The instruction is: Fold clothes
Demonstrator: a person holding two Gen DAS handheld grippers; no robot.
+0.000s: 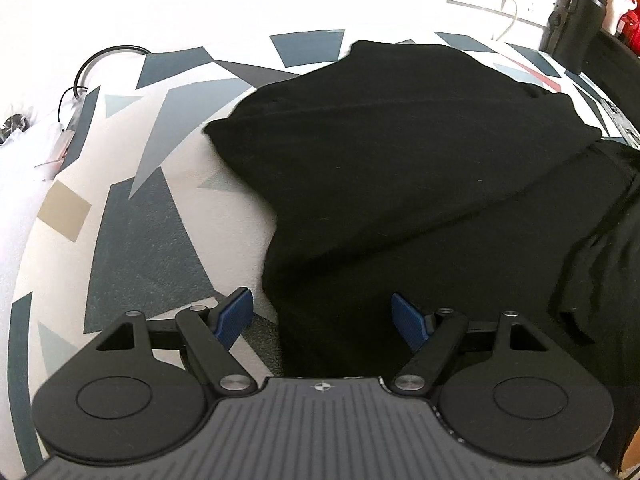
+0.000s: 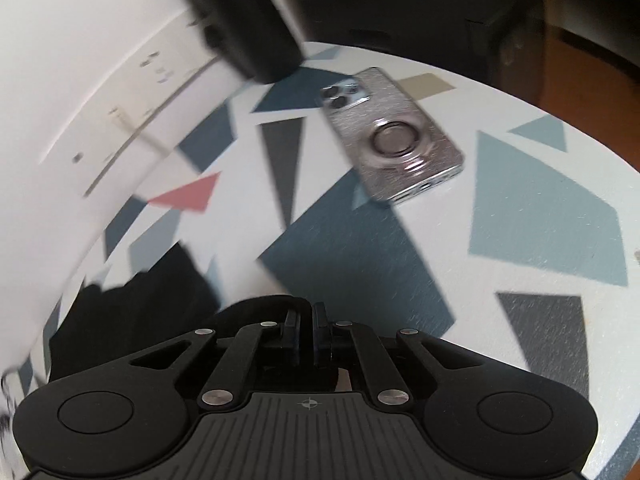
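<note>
Bright, washed-out whites and fisheye-curved edges in both views; the right wrist view is smeared, probably motion blur.

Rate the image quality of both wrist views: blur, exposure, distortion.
Left wrist: sharp, but the wall is blown out white and the black garment shows hardly any fold detail. Right wrist: motion-smeared, the phone streaked. Both: fisheye curves the table edge.

Patterned table (image 1: 140,248); black garment (image 1: 400,168), phone (image 2: 394,132)

Left gripper (image 1: 323,318): matte black linkage arms, silver pivot screws, 2 round black discs, ribbed grey housing with small crosshair mark; blue textured pads (image 1: 236,316). Right gripper (image 2: 307,330): same build, pads look dark.
</note>
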